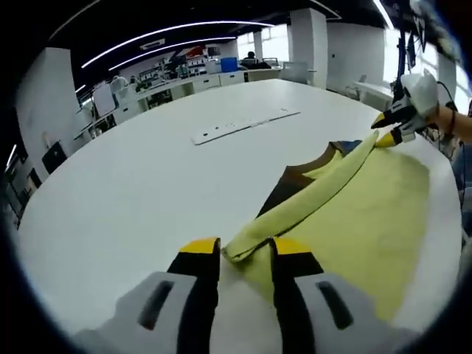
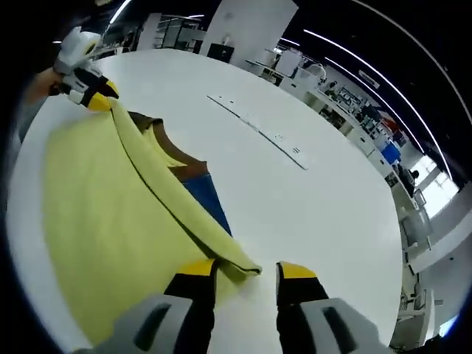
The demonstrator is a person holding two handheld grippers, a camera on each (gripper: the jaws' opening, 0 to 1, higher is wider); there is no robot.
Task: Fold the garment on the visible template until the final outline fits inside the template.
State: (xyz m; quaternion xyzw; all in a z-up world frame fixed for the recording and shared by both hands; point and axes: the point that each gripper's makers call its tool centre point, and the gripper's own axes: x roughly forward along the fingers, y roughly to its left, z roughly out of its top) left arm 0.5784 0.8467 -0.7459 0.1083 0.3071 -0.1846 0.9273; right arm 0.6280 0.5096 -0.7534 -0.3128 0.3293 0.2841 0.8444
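the white table (image 1: 133, 184) carries the yellow garment (image 1: 369, 214), spread along the table's near edge with a rolled fold running across it. a dark template (image 1: 284, 193) peeks out from under the garment. my left gripper (image 1: 247, 254) pinches one end of the fold between its jaws; my right gripper (image 2: 240, 271) grips the other end.

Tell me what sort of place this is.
Probably an open-plan lab or workshop. A large white table holds a yellow garment, rows of cluttered workbenches stand behind it, and long strip lights cross a dark ceiling with white pillars.
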